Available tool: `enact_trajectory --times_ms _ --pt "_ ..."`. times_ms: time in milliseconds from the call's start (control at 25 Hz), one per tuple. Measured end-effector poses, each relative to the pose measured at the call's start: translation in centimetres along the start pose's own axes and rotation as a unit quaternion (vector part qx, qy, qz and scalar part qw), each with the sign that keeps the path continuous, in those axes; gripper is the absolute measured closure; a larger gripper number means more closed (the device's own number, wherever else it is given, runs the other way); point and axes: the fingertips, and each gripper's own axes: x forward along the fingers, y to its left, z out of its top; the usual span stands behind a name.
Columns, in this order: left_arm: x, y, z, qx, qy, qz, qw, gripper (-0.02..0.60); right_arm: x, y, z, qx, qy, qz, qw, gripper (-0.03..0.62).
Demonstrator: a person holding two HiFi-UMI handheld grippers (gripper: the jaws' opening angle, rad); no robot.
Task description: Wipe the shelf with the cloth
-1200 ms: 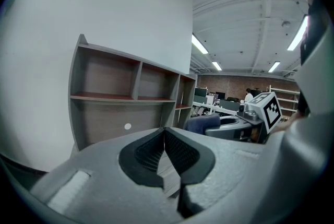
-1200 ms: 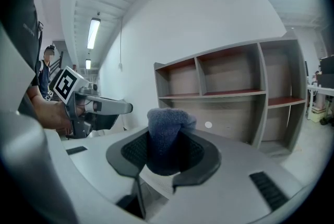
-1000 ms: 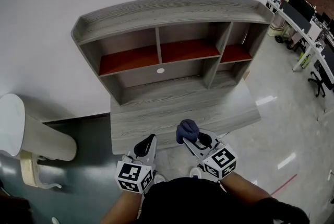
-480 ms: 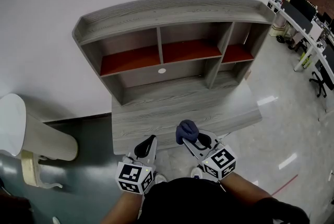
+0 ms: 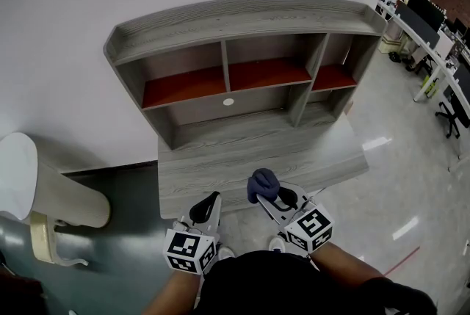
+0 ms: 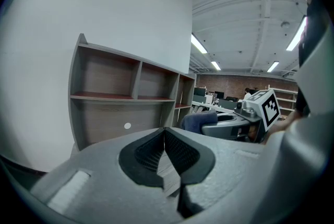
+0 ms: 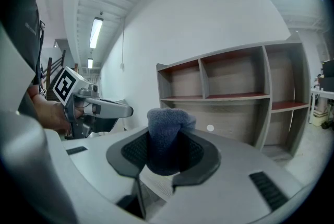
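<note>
1. My right tool [image 5: 270, 192] is clamped on the blue cloth [image 5: 263, 183], which stands up as a bunched wad at 6 o'clock in the head view, over the near edge of the counter [image 5: 250, 148]. It is not yet touching any surface.
2. My left tool [image 5: 208, 202] sits at 7 o'clock with its jaws pressed together and nothing between them.
3. The shelf [image 5: 242, 71] is up at 12 o'clock, well apart from both tools, so I judge that wiping hasn't started.
4. Risk one: the cloth is balled up, so only a small face would meet the wood. I'd be dragging a lump and missing strips.
5. Risk two: if I press hard, the wad could slide out of the pinch.
6. Risk three: the upright dividers are tight quarters, and the tool body could knock one on the way in.
7. Against a second ago, the shelf has drifted slightly toward 4 o'clock in the head view. Both tools and the cloth sit about where they were.
</note>
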Motion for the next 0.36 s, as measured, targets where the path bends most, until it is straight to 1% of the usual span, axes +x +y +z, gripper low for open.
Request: enact_trajectory --times_ms 360 --pt "-0.46 0.01 -0.06 0.001 -0.001 -0.001 1.0000 0.572 -0.19 0.34 0.03 -0.003 0.002 -0.002 1.000 0.470"
